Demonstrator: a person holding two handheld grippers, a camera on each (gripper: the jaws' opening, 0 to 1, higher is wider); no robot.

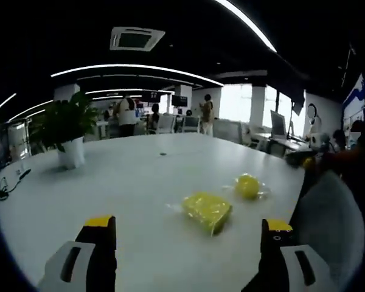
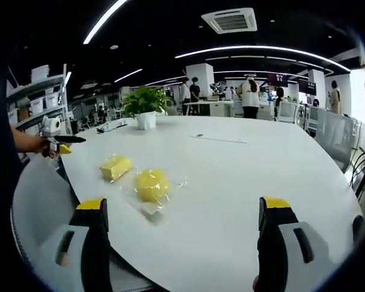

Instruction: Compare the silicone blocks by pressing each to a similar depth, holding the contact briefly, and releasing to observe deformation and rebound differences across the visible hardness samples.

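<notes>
Left gripper view: left gripper (image 1: 188, 234), jaws apart, faces a yellow rectangular silicone block (image 1: 207, 210), yellow round block (image 1: 247, 185) at two o'clock; right gripper (image 2: 185, 213) likewise spread above white table (image 2: 243, 176).

The bench (image 1: 140, 176) is plain white. On it lie a yellow block (image 1: 207, 211) and a yellow ball (image 1: 247, 185), both in clear wrap. The plant (image 1: 66, 121) is green in a white pot (image 1: 72, 152). Both grippers' fingers (image 1: 101, 243) are black with yellow tips.
</notes>
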